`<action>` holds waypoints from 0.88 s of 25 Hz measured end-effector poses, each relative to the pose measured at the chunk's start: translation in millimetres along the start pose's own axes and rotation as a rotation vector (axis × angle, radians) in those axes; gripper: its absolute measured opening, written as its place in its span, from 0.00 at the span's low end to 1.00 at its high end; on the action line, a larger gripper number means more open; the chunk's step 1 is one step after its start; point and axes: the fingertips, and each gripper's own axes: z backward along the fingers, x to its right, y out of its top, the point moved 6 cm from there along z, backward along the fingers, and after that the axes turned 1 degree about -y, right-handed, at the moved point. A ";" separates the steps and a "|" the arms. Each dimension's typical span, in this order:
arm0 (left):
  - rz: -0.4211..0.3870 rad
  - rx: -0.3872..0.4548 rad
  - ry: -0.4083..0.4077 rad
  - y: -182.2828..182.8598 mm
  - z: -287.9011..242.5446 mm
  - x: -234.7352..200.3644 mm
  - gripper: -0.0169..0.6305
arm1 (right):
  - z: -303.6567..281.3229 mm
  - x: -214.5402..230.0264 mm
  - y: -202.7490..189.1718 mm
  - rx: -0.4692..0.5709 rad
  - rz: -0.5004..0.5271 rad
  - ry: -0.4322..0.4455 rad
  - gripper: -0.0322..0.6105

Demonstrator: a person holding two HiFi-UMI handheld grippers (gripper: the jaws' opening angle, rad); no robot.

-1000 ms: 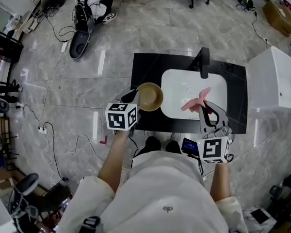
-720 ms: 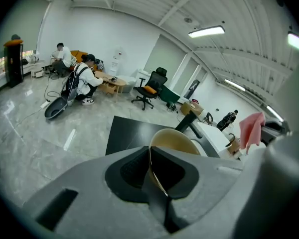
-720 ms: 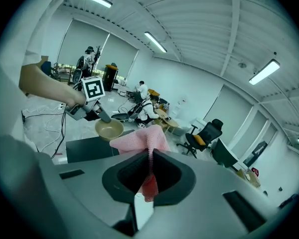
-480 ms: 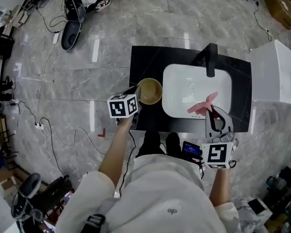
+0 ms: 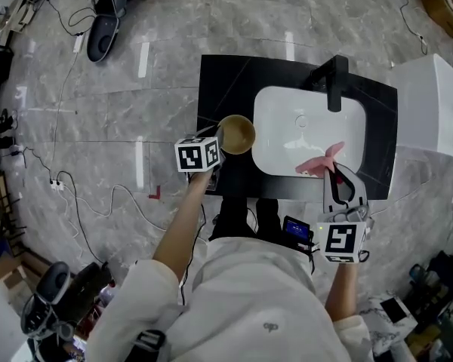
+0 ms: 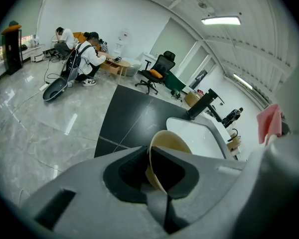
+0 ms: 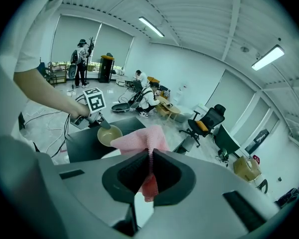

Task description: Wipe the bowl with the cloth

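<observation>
A tan bowl [image 5: 236,134] hangs over the black counter [image 5: 219,89], just left of the white sink [image 5: 287,138]. My left gripper [image 5: 215,143] is shut on the bowl's rim; in the left gripper view the rim [image 6: 157,161] runs between the closed jaws. A pink cloth [image 5: 319,161] hangs over the sink's near right part, pinched in my right gripper [image 5: 331,173]. The right gripper view shows the cloth [image 7: 142,141] bunched above the jaws, and the bowl [image 7: 109,135] and the left gripper [image 7: 100,124] beyond it.
A black tap [image 5: 334,81] stands at the sink's far edge. A white cabinet [image 5: 438,104] is at the right. Cables [image 5: 83,202] trail over the grey floor on the left. In the left gripper view, people [image 6: 84,59] sit far off, and an office chair [image 6: 157,73] stands behind the counter.
Both grippers have come down towards the counter. The bowl has shifted a little nearer the sink's left edge, and the cloth has sunk lower over the sink.
</observation>
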 end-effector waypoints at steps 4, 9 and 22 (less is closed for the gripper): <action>-0.004 0.000 -0.015 -5.8 -3.5 -3.5 0.07 | -0.7 -0.2 0.8 0.005 -0.002 0.002 0.08; -0.059 0.013 0.006 -6.6 -3.4 -4.7 0.08 | 0.0 -0.6 1.4 0.000 0.005 0.009 0.08; -0.068 0.047 0.039 -2.2 3.6 -12.0 0.23 | 2.9 -1.6 -6.4 0.006 -0.014 -0.009 0.08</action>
